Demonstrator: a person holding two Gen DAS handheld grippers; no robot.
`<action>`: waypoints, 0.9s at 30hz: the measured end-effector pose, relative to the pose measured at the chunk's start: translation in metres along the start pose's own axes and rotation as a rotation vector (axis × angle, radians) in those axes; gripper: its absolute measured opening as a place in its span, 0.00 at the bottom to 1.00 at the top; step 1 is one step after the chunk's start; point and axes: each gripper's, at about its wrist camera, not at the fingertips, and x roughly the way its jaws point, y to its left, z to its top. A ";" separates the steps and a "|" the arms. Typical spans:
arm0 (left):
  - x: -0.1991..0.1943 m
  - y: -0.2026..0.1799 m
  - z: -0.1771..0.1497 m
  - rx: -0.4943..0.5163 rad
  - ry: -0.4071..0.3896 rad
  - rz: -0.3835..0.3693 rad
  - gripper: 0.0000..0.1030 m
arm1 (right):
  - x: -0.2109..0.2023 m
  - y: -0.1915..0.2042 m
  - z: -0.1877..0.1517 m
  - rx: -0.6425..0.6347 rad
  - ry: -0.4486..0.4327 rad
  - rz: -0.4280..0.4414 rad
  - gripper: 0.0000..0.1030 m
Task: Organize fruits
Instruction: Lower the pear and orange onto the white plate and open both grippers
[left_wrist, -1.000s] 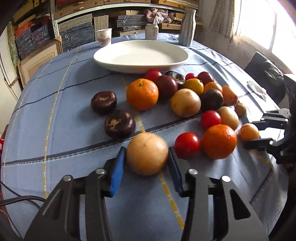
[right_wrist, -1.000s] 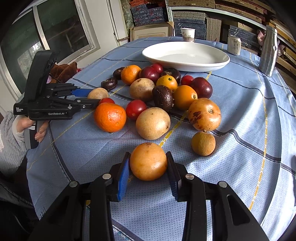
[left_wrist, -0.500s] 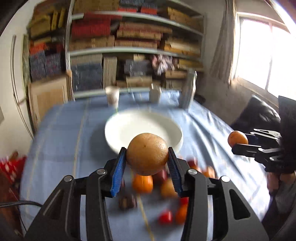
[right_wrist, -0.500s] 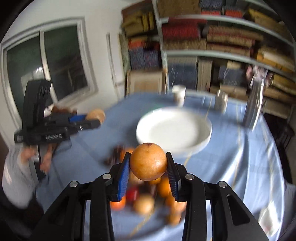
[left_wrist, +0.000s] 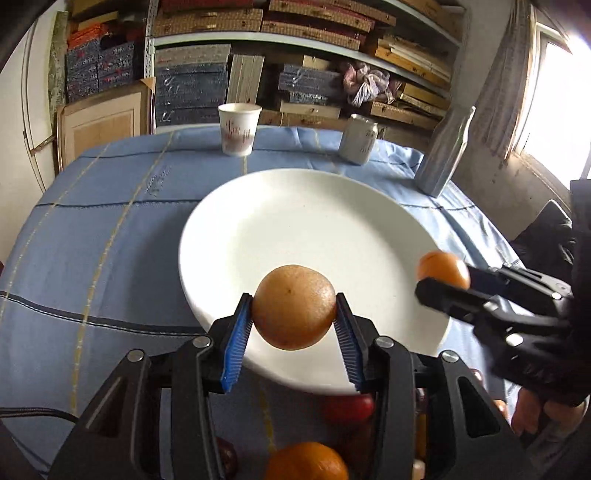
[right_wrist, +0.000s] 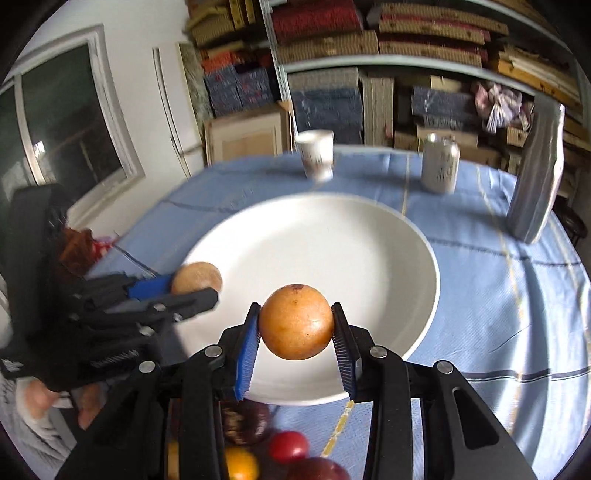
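Fruit in both claws: the left gripper is clenched on a tan round fruit, its blue ribbed pads pressing the widest part from either side, while the right gripper clamps an orange-brown fruit the same way. Each is held over the near rim of the white plate, which spreads ahead of the fingers and carries nothing yet. Below and behind the claws, more fruit lies on the blue tablecloth. Beyond the plate stand a paper cup, a can and a metal bottle. Both fruits look firm, smooth-skinned and light, likely to roll once released; a grip across the middle, as here, seems soundest.
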 end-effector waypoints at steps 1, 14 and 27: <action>0.004 0.000 0.000 -0.001 0.003 -0.003 0.42 | 0.006 -0.001 -0.002 0.000 0.014 -0.002 0.37; 0.000 -0.005 -0.003 0.024 -0.024 0.015 0.67 | 0.002 0.007 -0.005 -0.020 0.003 -0.001 0.48; -0.057 0.009 -0.013 -0.012 -0.137 0.050 0.87 | -0.062 0.005 -0.008 0.002 -0.177 -0.006 0.74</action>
